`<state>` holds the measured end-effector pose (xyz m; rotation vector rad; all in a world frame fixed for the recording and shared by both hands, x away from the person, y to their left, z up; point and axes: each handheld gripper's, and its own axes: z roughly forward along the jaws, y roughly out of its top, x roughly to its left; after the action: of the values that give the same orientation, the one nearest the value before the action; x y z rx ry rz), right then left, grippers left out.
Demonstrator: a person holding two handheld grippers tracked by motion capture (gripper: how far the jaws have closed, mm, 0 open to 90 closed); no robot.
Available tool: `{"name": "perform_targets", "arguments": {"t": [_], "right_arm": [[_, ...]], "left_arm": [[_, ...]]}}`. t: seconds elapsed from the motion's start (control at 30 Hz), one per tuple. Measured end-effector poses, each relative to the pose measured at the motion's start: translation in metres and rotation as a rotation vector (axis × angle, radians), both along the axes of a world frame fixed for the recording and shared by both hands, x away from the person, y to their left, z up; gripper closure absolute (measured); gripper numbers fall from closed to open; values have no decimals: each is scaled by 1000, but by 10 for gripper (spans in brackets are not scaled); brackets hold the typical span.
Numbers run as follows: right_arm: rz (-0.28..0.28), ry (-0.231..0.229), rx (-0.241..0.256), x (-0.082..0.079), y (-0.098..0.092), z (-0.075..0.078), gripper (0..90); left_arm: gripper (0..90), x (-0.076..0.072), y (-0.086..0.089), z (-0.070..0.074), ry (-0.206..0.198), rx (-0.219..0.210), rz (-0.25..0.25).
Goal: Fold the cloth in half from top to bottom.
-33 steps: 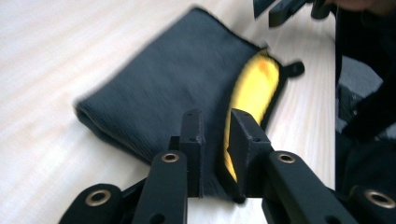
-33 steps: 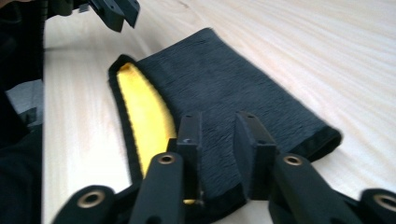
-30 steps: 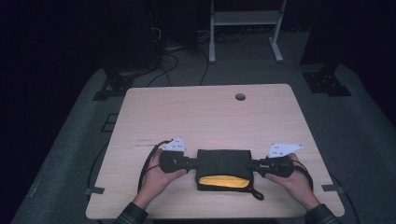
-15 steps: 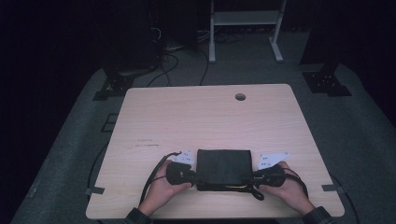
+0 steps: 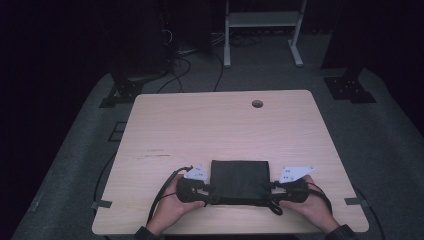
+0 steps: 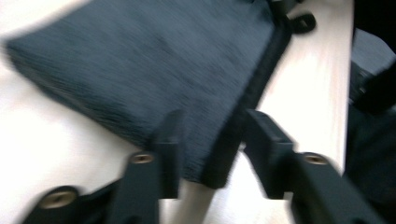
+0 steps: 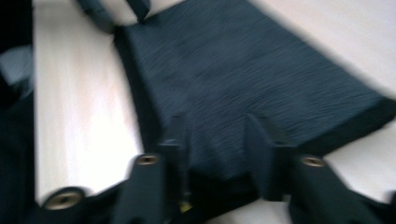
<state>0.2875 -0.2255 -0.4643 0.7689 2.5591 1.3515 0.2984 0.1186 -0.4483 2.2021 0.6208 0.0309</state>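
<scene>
Bag (image 5: 239, 181) of dark cloth lies flat near the table's (image 5: 200, 125) front edge, seemingly folded shut, while our left gripper (image 6: 212, 140) and right gripper (image 7: 217, 140) straddle its near corners with jaws parted, leaving perhaps only letting go.

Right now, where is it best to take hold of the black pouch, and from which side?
Probably at its two near corners, one gripper from each side: the black pouch lies flat, so only its thin bound edge fits between jaws.

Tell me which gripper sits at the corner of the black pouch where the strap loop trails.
The right gripper: a black strap loop trails beside it at the black pouch. The left gripper has none nearby.
</scene>
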Motion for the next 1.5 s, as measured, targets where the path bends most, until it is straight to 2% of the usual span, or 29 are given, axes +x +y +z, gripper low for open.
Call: {"name": "perform_targets", "arguments": {"t": [0.03, 0.07, 0.13, 0.27, 0.3, 0.37, 0.53, 0.63, 0.7, 0.73, 0.83, 1.0, 1.17, 1.3, 1.37, 1.43, 1.5], "right_arm": [[-26, -10, 6, 2, -3, 1, 503], [-48, -15, 11, 4, -5, 2, 472], [-87, -20, 19, 8, -11, 4, 419], [-157, -33, 23, 13, -22, 4, 344], [-173, -39, 23, 14, -25, 4, 322], [-200, -52, 26, 16, -31, 5, 284], [-264, -70, 6, 20, -45, 5, 244], [-293, -70, -12, 22, -54, 4, 226], [-310, -66, -20, 23, -59, 2, 219], [-317, -64, -27, 23, -63, 2, 211], [-342, -53, -50, 25, -72, -2, 200], [-383, -29, -99, 28, -86, -10, 181], [-425, 5, -135, 29, -96, -18, 177], [-437, 11, -151, 30, -99, -21, 165], [-439, 10, -151, 31, -100, -22, 158], [-440, 9, -150, 31, -100, -22, 146], [-442, 10, -150, 31, -100, -22, 141]], "left_arm": [[433, 0, 0, 0, 0, 0, 0], [387, 2, 6, 4, -20, -12, 43], [315, 5, 11, 7, -43, -9, 72], [250, 9, 25, 11, -86, -7, 118], [231, 9, 25, 11, -86, -7, 118], [196, 13, 36, 11, -89, -2, 154], [138, 17, 58, 8, -94, 22, 210], [105, 19, 72, 5, -94, 34, 253], [94, 19, 77, 4, -90, 42, 263], [93, 20, 87, 1, -90, 57, 291], [86, 21, 101, -3, -83, 80, 322], [85, 20, 119, -11, -81, 136, 353], [84, 20, 131, -19, -68, 159, 377], [77, 21, 136, -27, -73, 195, 383], [30, 22, 139, -28, -80, 189, 374], [28, 21, 140, -30, -97, 198, 377], [0, 21, 141, -32, -105, 187, 378]]}}
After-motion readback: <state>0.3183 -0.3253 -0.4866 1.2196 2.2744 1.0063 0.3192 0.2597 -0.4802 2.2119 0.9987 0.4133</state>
